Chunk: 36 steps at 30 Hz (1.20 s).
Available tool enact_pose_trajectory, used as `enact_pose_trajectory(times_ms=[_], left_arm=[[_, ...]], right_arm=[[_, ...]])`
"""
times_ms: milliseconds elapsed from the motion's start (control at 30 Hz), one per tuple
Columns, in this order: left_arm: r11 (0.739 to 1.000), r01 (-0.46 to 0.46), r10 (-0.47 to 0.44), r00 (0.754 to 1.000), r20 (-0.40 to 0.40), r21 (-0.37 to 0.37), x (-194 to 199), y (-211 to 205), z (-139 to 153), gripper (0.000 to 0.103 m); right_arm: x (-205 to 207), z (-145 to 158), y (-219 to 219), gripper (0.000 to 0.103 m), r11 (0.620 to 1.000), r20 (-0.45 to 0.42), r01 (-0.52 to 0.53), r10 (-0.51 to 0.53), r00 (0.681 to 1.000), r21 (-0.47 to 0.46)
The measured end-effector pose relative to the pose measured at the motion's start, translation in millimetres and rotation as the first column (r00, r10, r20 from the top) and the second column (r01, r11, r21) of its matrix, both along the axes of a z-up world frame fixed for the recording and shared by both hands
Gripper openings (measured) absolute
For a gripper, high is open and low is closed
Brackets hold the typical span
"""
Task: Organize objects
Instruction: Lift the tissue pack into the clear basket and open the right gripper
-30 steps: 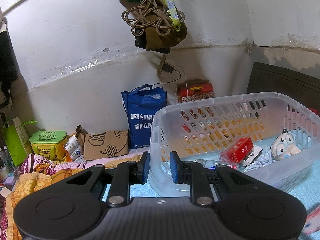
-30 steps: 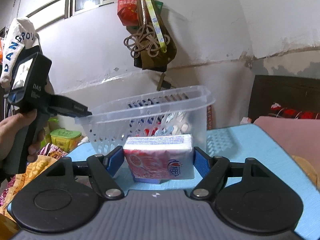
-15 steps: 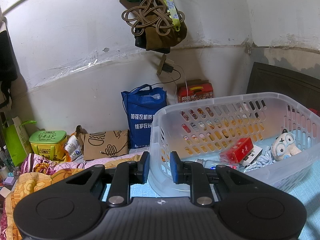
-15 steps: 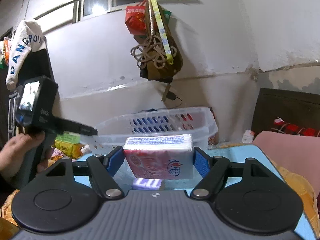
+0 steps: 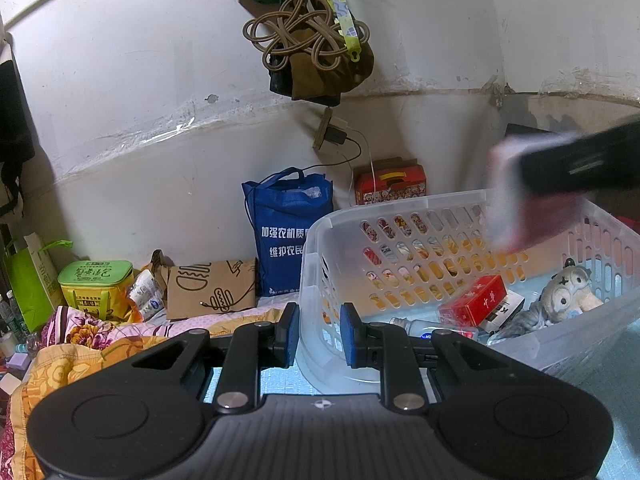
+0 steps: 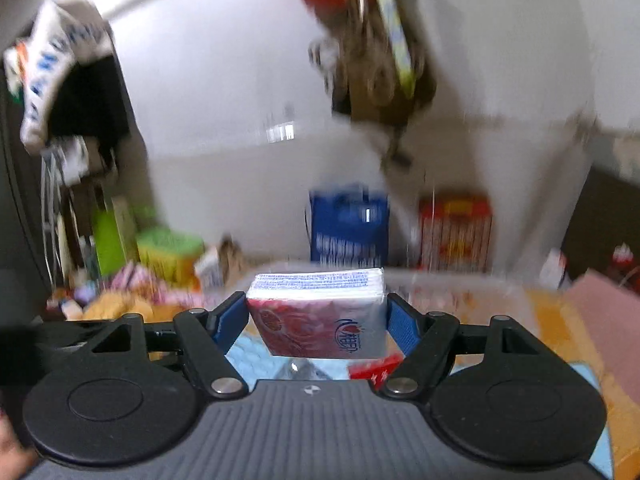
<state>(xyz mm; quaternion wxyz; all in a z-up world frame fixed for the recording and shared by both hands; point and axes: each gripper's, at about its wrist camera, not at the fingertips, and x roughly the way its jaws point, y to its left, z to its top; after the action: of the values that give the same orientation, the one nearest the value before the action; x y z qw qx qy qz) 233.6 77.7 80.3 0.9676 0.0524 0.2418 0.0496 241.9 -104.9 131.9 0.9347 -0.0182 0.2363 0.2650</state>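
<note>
My right gripper (image 6: pixel 318 316) is shut on a pink and white tissue pack (image 6: pixel 320 320), held flat between its blue pads. In the left wrist view the same gripper (image 5: pixel 580 160) and the pack (image 5: pixel 516 208) show as a blur above the far right side of the clear plastic basket (image 5: pixel 400 204). A red box (image 5: pixel 474 300), a grey plush toy (image 5: pixel 568 296) and a small bottle (image 5: pixel 424 326) lie in the basket. My left gripper (image 5: pixel 320 336) is shut and sits at the basket's near left corner. I cannot tell whether it touches the wall.
Against the wall stand a blue bag (image 5: pixel 288 236), a red carton (image 5: pixel 392 182), a brown paper bag (image 5: pixel 212 288) and a green-lidded box (image 5: pixel 96 284). Bags and a coiled cord (image 5: pixel 312 40) hang above. Floral bedding (image 5: pixel 80 332) lies at the left, and a blue mat (image 5: pixel 616 400) is under the basket.
My right gripper rose and swung over the basket with the tissue pack, and now shows in the left wrist view. The left gripper and the basket have stayed put.
</note>
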Motion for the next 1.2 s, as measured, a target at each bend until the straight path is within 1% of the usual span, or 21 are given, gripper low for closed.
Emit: enact_pose_trajectory(times_ms=[67, 100, 133, 167, 200, 233, 267, 333, 400, 467, 533, 600, 733, 833, 900, 1067, 1133, 1200], left_arm=[[1.0, 0.003, -0.003, 1.0, 0.0, -0.002, 0, 1, 0, 0.025], [1.0, 0.003, -0.003, 1.0, 0.0, -0.002, 1, 1, -1, 0.025], [1.0, 0.004, -0.004, 1.0, 0.001, -0.001, 1, 2, -1, 0.025], [1.0, 0.005, -0.005, 1.0, 0.002, -0.001, 1, 2, -1, 0.025], [1.0, 0.006, -0.006, 1.0, 0.002, -0.001, 1, 2, -1, 0.025], [1.0, 0.006, -0.006, 1.0, 0.002, -0.002, 1, 2, -2, 0.025], [1.0, 0.006, -0.006, 1.0, 0.002, -0.001, 1, 2, -2, 0.025], [1.0, 0.006, -0.006, 1.0, 0.002, -0.001, 1, 2, -2, 0.025], [1.0, 0.006, -0.006, 1.0, 0.002, -0.002, 1, 2, -2, 0.025], [1.0, 0.006, -0.006, 1.0, 0.001, -0.001, 2, 2, -2, 0.025], [1.0, 0.006, -0.006, 1.0, 0.001, -0.001, 2, 2, -2, 0.025], [1.0, 0.006, -0.006, 1.0, 0.003, -0.001, 1, 2, -2, 0.025], [1.0, 0.006, -0.006, 1.0, 0.002, -0.001, 2, 2, -2, 0.025], [1.0, 0.006, -0.006, 1.0, 0.002, 0.0, 2, 2, -2, 0.025], [1.0, 0.006, -0.006, 1.0, 0.002, -0.001, 2, 2, -2, 0.025], [1.0, 0.006, -0.006, 1.0, 0.002, -0.001, 2, 2, -2, 0.025], [1.0, 0.006, -0.006, 1.0, 0.002, -0.001, 2, 2, -2, 0.025], [1.0, 0.007, -0.007, 1.0, 0.002, -0.001, 3, 2, -2, 0.025]], right_arm=[[18, -9, 6, 0.077, 1.0, -0.055, 0.01, -0.011, 0.998, -0.016], [22, -13, 8, 0.077, 1.0, -0.067, 0.016, -0.017, 0.998, -0.019], [23, -15, 6, 0.078, 1.0, -0.076, 0.016, -0.017, 0.997, -0.014], [25, -18, 6, 0.082, 1.0, -0.091, 0.008, -0.008, 0.996, 0.0], [25, -20, 7, 0.097, 1.0, -0.105, -0.004, 0.004, 0.995, 0.004], [27, -21, 7, 0.103, 1.0, -0.118, -0.006, 0.005, 0.993, -0.006], [24, -22, 5, 0.103, 1.0, -0.102, 0.009, -0.01, 0.995, -0.017], [5, -19, -5, 0.103, 0.998, -0.007, 0.065, -0.065, 0.998, -0.009], [-18, -16, -18, 0.103, 0.997, 0.051, 0.07, -0.072, 0.996, 0.033], [-46, -19, -37, 0.103, 0.992, 0.084, 0.077, -0.086, 0.993, 0.104], [-72, -29, -51, 0.103, 0.986, 0.087, 0.087, -0.1, 0.991, 0.143], [-98, -46, -62, 0.103, 0.982, 0.093, 0.091, -0.107, 0.99, 0.164], [-127, -81, -66, 0.103, 0.976, 0.089, 0.149, -0.164, 0.982, 0.156], [-141, -107, -62, 0.103, 0.976, 0.074, 0.165, -0.177, 0.981, 0.144], [-149, -119, -57, 0.103, 0.977, 0.068, 0.154, -0.165, 0.984, 0.147], [-157, -135, -45, 0.103, 0.979, 0.034, 0.136, -0.143, 0.989, 0.152], [-160, -138, -44, 0.103, 0.976, 0.037, 0.131, -0.139, 0.99, 0.175], [-167, -139, -37, 0.103, 0.978, 0.048, 0.1, -0.111, 0.993, 0.184]])
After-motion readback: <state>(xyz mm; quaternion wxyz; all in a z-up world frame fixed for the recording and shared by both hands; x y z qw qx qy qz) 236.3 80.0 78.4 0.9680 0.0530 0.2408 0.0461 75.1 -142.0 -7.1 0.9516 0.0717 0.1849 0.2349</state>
